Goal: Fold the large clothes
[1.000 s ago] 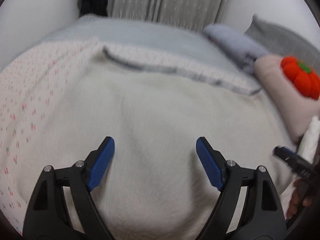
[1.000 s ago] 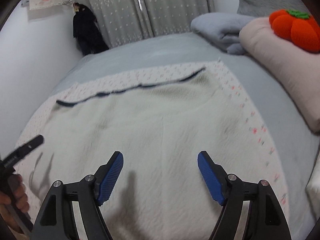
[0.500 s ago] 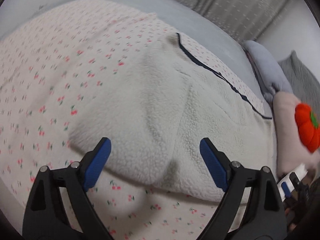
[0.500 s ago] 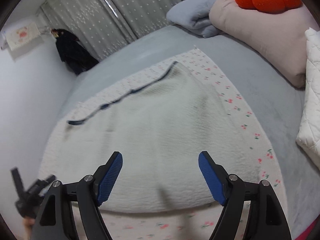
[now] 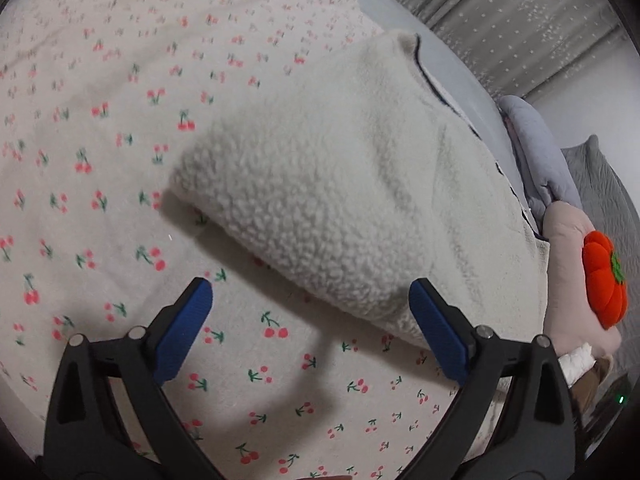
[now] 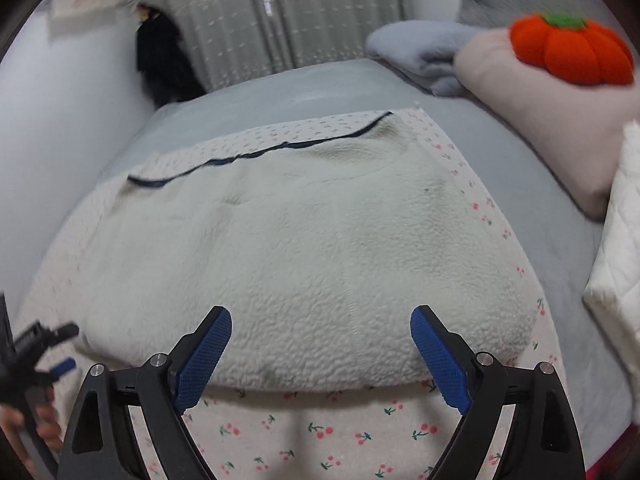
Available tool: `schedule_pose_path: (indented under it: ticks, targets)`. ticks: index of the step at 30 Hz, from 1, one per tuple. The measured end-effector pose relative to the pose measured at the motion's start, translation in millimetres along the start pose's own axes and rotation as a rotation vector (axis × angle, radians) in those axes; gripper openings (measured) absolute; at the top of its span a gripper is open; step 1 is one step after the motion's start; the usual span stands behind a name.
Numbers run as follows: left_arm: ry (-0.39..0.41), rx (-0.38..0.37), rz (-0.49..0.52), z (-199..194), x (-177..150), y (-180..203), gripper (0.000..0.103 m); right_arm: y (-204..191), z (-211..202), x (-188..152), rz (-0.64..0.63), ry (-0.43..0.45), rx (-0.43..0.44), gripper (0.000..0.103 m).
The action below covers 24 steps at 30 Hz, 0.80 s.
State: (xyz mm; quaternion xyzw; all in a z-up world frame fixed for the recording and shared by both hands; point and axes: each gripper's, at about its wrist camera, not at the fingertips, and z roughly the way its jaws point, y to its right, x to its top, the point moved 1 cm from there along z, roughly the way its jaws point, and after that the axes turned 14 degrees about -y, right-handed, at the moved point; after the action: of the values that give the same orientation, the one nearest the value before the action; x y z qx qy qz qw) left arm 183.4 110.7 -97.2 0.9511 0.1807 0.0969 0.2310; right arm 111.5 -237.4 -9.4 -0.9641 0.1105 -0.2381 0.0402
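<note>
- On the bed [image 6: 280, 92], atop a cherry-print blanket [image 6: 320, 440]: a cream fleece garment [image 6: 300, 248], lying flat as a broad folded slab.
- Long axis running across the right wrist view, from the side of the pink pillow [image 6: 560, 128] toward the far side where the left tool [image 6: 44, 356] shows.
- Dark-trimmed edge [image 6: 260, 154] turned away from the right tool [image 6: 320, 360], toward the curtains [image 6: 280, 12]; rounded folded edge turned toward that tool.
- Seen from the left wrist: garment [image 5: 340, 184] slanting away toward the pink pillow [image 5: 568, 272], one rounded fleece corner nearest the left tool [image 5: 310, 328].
- Left tool: blue pads [image 5: 180, 332] spread wide, gripping nothing, poised above bare blanket [image 5: 100, 120] just beside that corner.
- Right tool: spread wide too, holding nothing, hovering over the garment's near edge.
- Orange pumpkin plush [image 6: 572, 52] resting on the pink pillow; folded grey blanket [image 6: 420, 52] beside it.
- Compared with a second ago: left tool shifted off the middle of the fleece to its corner; right tool drawn back from mid-garment to the near edge; garment's lie unchanged.
</note>
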Motion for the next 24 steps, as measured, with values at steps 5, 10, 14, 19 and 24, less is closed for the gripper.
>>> schedule_pose_path:
  ticks: [5, 10, 14, 19, 24]
  targets:
    - [0.013, -0.097, -0.064, 9.4, -0.7, -3.5, 0.099, -27.4, 4.4, -9.6, -0.117, 0.026, -0.084, 0.093]
    - [0.057, -0.203, -0.126, 14.7, -1.4, -7.6, 0.099, -43.7, 11.0, -15.2, -0.171, 0.008, -0.090, 0.093]
    - [0.093, -0.281, -0.129, 20.2, -1.0, -3.4, 0.099, -55.6, 15.6, -18.7, -0.210, -0.004, -0.093, 0.093]
    - [0.136, -0.332, -0.119, 30.1, 4.1, 6.0, 0.092, -61.9, 21.1, -22.1, -0.234, -0.014, -0.110, 0.093]
    - [0.180, -0.283, -0.088, 37.7, 18.9, 19.4, 0.085, -62.4, 27.8, -23.5, -0.232, -0.036, -0.113, 0.093]
